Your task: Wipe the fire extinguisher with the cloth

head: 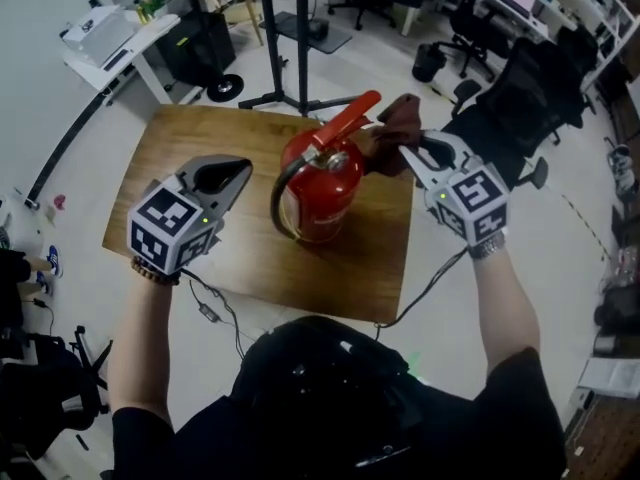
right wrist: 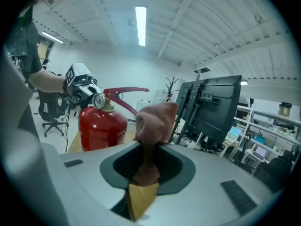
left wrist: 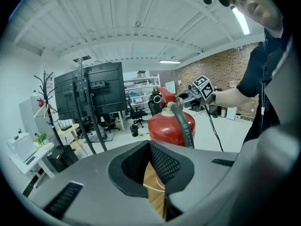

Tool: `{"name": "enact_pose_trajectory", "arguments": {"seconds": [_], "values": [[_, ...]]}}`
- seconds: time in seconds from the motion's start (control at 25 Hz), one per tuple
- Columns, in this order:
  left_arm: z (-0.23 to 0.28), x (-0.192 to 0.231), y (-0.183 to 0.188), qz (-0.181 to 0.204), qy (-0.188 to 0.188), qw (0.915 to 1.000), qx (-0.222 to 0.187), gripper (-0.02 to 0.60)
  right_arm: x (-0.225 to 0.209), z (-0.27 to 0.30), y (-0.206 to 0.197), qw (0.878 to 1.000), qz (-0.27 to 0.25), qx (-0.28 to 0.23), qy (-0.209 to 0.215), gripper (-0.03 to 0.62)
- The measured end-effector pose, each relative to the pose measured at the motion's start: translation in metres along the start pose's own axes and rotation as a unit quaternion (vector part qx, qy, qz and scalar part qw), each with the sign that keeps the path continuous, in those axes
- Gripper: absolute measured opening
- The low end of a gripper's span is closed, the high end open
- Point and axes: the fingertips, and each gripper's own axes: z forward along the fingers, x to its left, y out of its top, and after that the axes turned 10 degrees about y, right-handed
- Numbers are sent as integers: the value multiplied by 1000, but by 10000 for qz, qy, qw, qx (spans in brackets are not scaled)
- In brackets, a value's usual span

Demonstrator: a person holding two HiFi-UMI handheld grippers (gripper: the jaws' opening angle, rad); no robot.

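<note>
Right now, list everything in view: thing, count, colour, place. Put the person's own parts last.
fire extinguisher: one, red, upright at the middle of the table
hose: one, black, curving down the extinguisher's side
cloth: one, reddish brown, near the extinguisher's lever, in the right gripper's jaws
table: one, brown wood, centre
stand: one, black, on the floor beyond the table
office chairs: several, black, upper right
left gripper: one, grey, jaws together and empty, left of the extinguisher
right gripper: one, grey, shut on the cloth
forearms: two, bare, lower left and lower right
</note>
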Motion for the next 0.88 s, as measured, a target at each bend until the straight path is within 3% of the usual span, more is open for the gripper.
{"name": "enact_pose_trajectory", "arguments": {"seconds": [0.2, 0.36, 0.64, 0.88], "values": [[4, 5, -10, -138, 362, 9991, 173, 0, -11, 37, -4, 9987, -56, -112, 490, 104], [4, 9, -21, -226, 584, 9975, 326, 0, -1, 65, 3, 9915, -167, -393, 1228, 104], [0, 16, -31, -362, 836, 9944, 532, 0, 20, 89, 25, 9629, -167, -886, 2543, 104], [1, 14, -40, -440, 877, 9931, 641, 0, 33, 101, 20, 9384, 185, -1063, 3283, 101]]}}
